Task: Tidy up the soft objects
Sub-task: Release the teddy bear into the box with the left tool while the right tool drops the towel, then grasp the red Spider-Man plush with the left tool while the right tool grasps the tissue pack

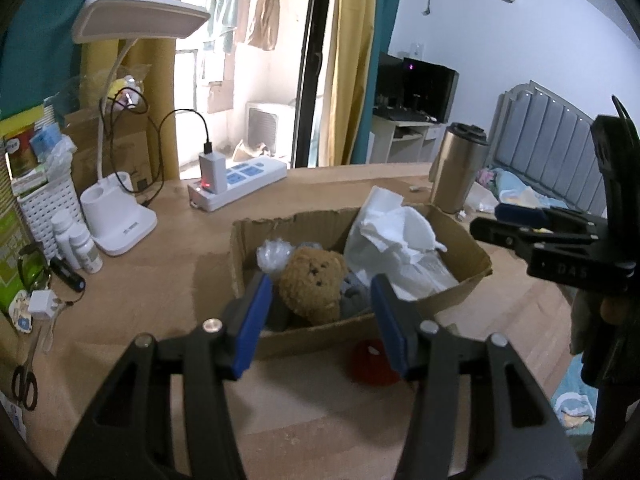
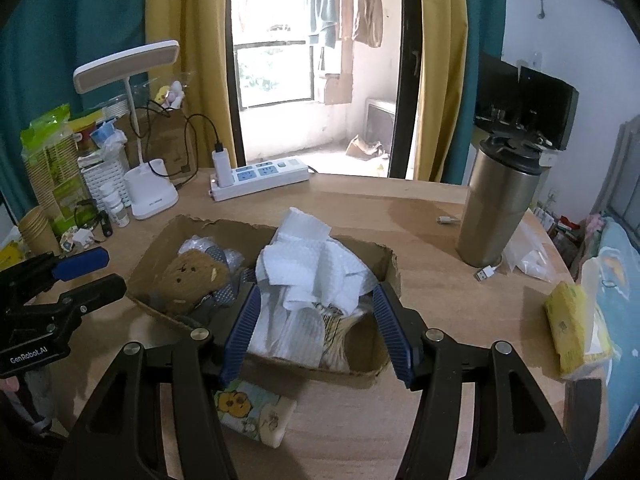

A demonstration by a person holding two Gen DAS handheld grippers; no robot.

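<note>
2 hand-held grippers hover over a cardboard box (image 2: pixel 264 360) of soft things on the tabletop (image 2: pixel 400 208).

The left hand-held gripper (image 1: pixel 316 320) and right hand-held gripper (image 2: pixel 316 328) both stand open, holding nothing. The brown teddy bear (image 1: pixel 316 284) lies in the box's left half beside crumpled white paper towels (image 2: pixel 308 264); a red object (image 1: pixel 370 364), perhaps soft, sits just outside the near wall.

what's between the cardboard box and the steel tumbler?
Bare tabletop separates the cardboard box from the steel tumbler in the right wrist view; a white USB plug lies at the tumbler's base.
</note>
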